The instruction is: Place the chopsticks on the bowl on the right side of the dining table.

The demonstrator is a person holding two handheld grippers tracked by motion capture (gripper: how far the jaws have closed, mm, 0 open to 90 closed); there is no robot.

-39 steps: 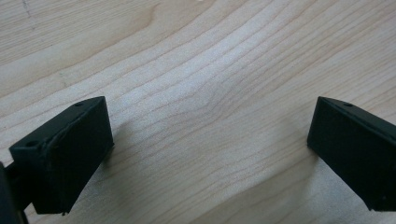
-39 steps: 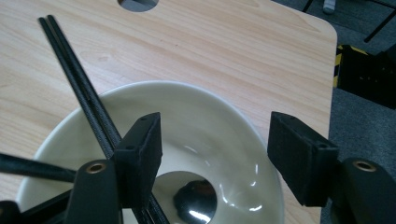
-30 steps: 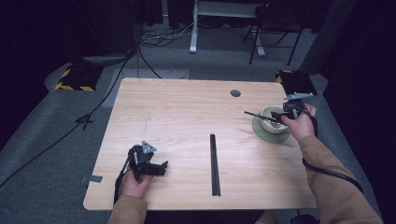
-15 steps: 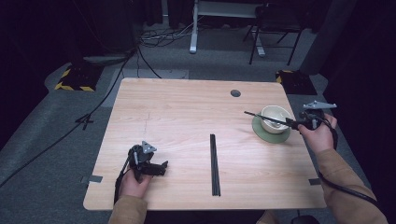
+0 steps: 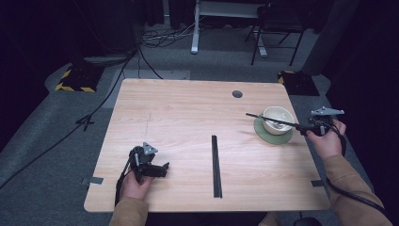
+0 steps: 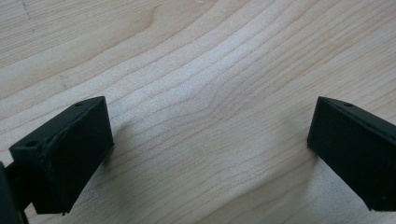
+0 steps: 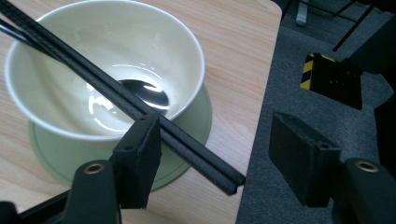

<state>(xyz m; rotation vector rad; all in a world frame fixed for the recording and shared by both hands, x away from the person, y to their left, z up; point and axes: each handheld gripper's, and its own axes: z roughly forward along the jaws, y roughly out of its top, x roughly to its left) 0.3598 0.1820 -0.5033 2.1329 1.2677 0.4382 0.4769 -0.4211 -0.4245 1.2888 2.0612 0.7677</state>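
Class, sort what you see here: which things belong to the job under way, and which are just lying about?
In the job:
right tongs, open around the chopsticks' near end
black chopsticks laid across the bowl
cream bowl
green saucer under it

Lying about:
second chopstick pair, mid-table
left tongs, open, low over the wood
cable hole

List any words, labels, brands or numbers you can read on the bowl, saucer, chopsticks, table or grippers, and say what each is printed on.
None can be read.
The cream bowl, the green saucer, both pairs of black chopsticks, the wooden table and the jaws of each gripper are plain.
The only sign is yellow-and-black hazard striping, without lettering, on the floor blocks.
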